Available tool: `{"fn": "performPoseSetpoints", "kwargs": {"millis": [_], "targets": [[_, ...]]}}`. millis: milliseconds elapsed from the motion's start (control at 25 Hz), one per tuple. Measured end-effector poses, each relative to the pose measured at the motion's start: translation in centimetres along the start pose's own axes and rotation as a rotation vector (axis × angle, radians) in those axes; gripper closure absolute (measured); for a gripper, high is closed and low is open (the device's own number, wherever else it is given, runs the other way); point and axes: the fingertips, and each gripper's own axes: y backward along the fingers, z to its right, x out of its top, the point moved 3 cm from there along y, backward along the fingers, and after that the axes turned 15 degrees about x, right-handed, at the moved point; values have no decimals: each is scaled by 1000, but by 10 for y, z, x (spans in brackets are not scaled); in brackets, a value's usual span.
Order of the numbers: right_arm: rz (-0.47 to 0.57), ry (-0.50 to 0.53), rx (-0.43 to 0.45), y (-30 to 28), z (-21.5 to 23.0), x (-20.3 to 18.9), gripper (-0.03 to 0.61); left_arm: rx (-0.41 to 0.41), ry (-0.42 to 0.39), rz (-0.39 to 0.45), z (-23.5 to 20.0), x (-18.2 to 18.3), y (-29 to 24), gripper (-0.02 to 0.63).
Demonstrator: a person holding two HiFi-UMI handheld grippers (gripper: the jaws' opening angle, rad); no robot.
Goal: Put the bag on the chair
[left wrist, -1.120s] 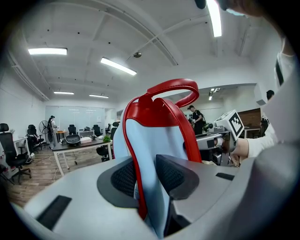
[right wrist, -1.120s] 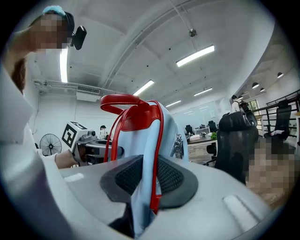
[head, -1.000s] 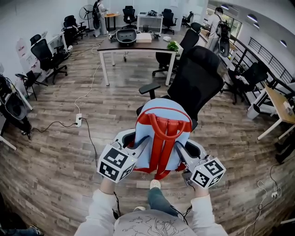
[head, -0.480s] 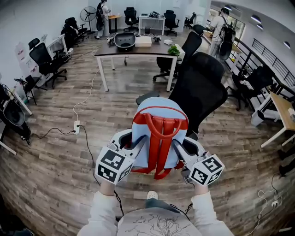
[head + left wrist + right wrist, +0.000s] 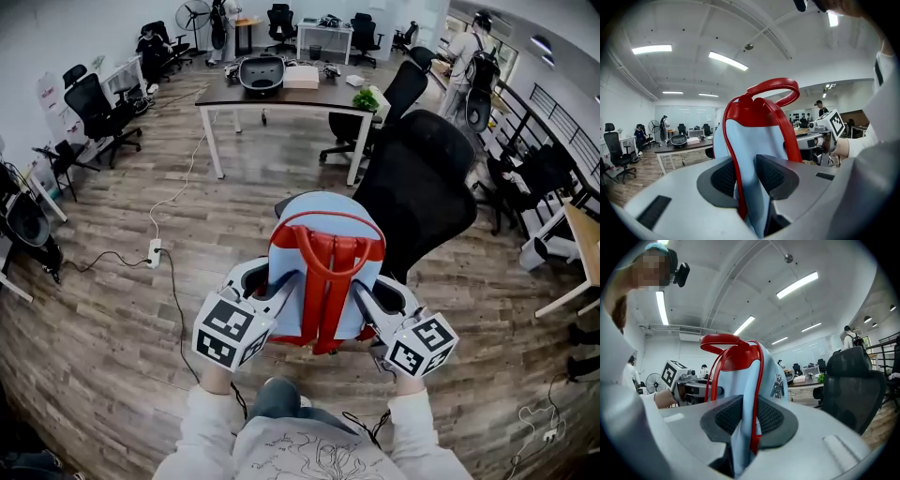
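My left gripper (image 5: 270,292) is clamped on the bag's (image 5: 323,267) left edge, red piping and blue cloth pinched between its pads, and my right gripper (image 5: 371,305) is clamped the same way on the right edge. The bag hangs upright between them, red handle on top, just in front of the black chair (image 5: 422,192), hiding its seat. I judge the pick-up done and the carry nearly over; lowering it onto the seat and letting go remain. Compared with a second ago both holds are unchanged, and the chair and the far desk (image 5: 281,94) sit nearer.
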Motion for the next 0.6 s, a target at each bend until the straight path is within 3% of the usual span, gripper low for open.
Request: {"fn": "performPoseSetpoints", "kwargs": {"millis": [600], "targets": [[-6,-26,-73,-42,120,2,485,-70,-4,-28,-34,8,-134,491]]}}
